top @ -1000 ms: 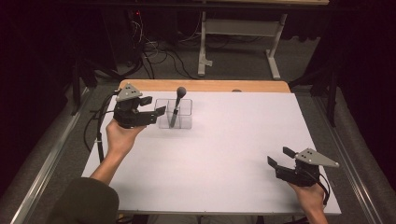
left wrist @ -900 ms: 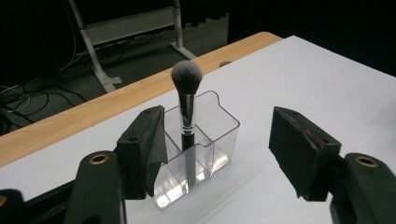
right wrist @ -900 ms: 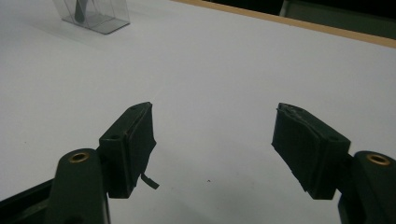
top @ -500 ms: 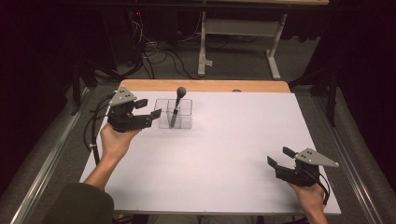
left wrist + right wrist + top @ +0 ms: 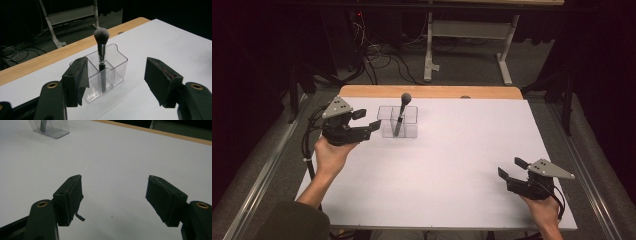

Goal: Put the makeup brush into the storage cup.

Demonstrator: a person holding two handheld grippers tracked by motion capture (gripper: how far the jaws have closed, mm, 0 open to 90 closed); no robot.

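- A dark room surrounds the scene; in the high view a grey floor with tangled cables and a metal frame stand (image 5: 462, 55) fills the top of the frame.
- The table (image 5: 472, 165), covered in white with a strip of bare wood along its far edge, takes up the middle and lower part of the high view.
- The person's left forearm, in a dark sleeve (image 5: 294, 225), rises from the lower left corner of the high view.
- The left gripper (image 5: 366, 124) sits in the left part of the high view, pointing toward the frame's centre; its jaws are spread wide with nothing between the pads, just short of the organiser.
- The right gripper (image 5: 507, 169) is at the lower right of the high view, well apart from everything else; in the right gripper view its jaws stand released over bare white surface.
- A clear plastic organiser (image 5: 398, 121) with compartments stands upper centre-left in the high view; in the left gripper view it (image 5: 110, 72) appears mid-frame, beyond the left pad.
- A makeup brush (image 5: 401, 112) stands upright in the organiser, bristles up; in the left gripper view the brush (image 5: 101, 47) occupies a middle compartment, its grey head above the rim.
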